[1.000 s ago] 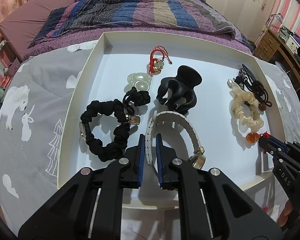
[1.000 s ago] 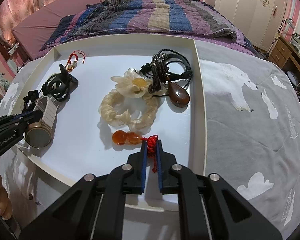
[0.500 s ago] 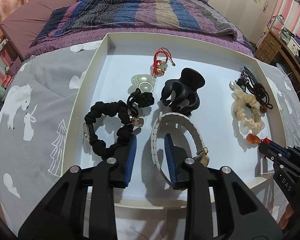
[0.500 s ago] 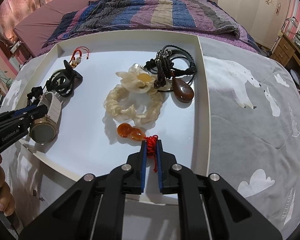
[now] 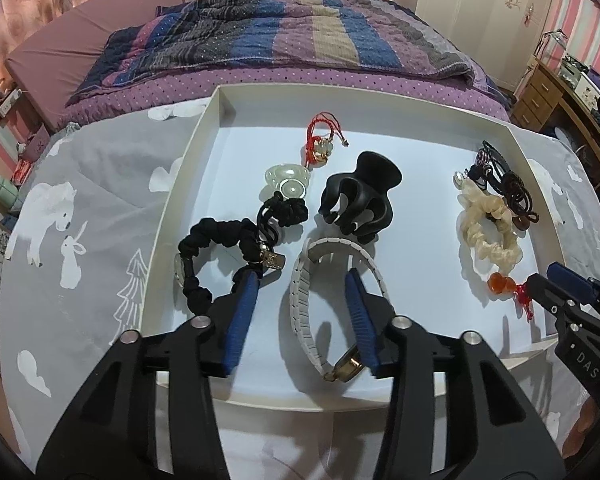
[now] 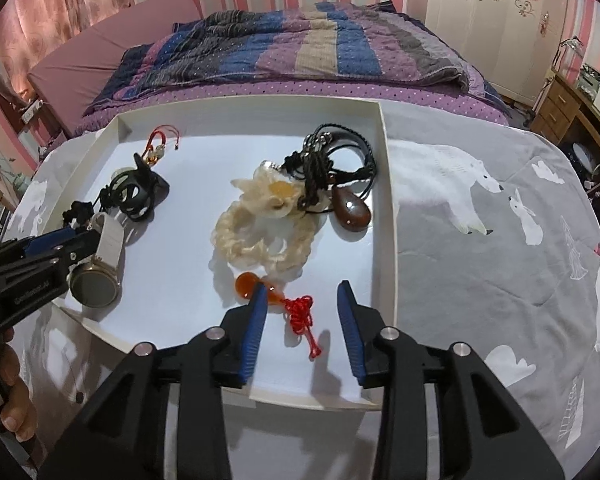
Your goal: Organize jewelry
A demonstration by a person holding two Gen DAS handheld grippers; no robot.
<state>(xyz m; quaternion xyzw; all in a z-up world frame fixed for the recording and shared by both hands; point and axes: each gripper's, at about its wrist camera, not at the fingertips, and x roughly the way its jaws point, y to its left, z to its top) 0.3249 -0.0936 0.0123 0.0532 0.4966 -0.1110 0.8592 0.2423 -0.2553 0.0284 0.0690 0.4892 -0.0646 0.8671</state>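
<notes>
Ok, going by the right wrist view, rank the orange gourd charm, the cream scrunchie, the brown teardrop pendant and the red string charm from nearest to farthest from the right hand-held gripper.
1. Orange gourd charm, by the right hand-held gripper, at its left finger.
2. Cream scrunchie, just beyond, mid-tray.
3. Brown teardrop pendant, farther, toward the right wall.
4. Red string charm, far left corner.

Both wrist views look forward, close over the shared white tray (image 5: 188, 168), toward the bed (image 6: 300, 48)

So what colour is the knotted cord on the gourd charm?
Red knotted cord, clearest in the right wrist view.
</notes>
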